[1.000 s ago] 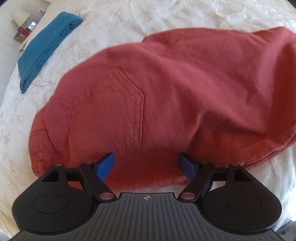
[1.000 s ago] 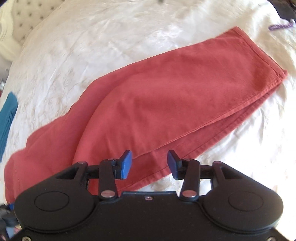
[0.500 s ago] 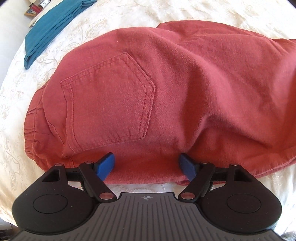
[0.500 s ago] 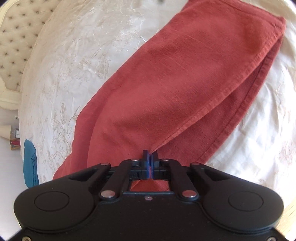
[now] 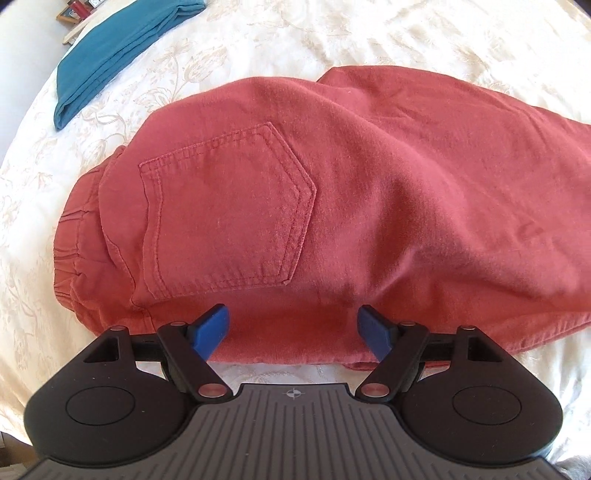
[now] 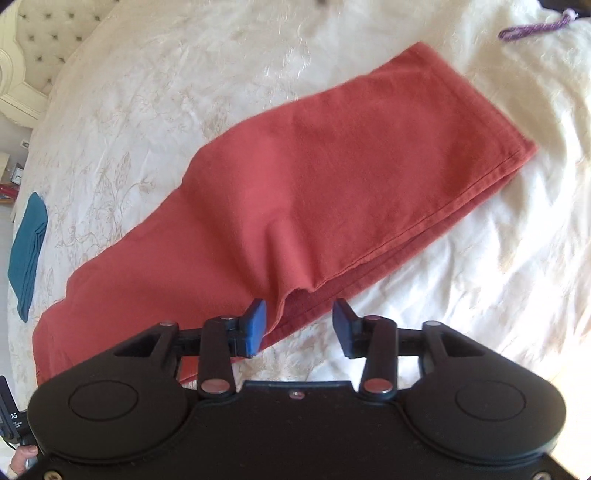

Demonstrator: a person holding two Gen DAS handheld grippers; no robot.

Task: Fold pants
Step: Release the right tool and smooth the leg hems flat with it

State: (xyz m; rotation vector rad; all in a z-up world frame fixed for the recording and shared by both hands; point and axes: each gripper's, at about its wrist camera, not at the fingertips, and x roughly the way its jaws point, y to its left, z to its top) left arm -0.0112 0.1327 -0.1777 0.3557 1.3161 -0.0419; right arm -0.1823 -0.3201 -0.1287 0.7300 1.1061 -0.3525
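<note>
Your red pants (image 5: pixel 369 192) lie flat on the cream bed (image 5: pixel 369 33), folded lengthwise with one leg on the other. In the left wrist view the back pocket (image 5: pixel 229 210) sits just above centre and the waistband bunches at the left edge. Your left gripper (image 5: pixel 291 328) has its jaws spread wide over the near edge of the seat, the cloth showing between them with nothing pinched. In the right wrist view the legs run from lower left to the hem at upper right. Your right gripper (image 6: pixel 298 323) has its jaws opening; a raised pucker of the leg's edge sits just beside the left pad, gripped by neither. A folded teal cloth (image 5: pixel 118 51) lies upper left
</note>
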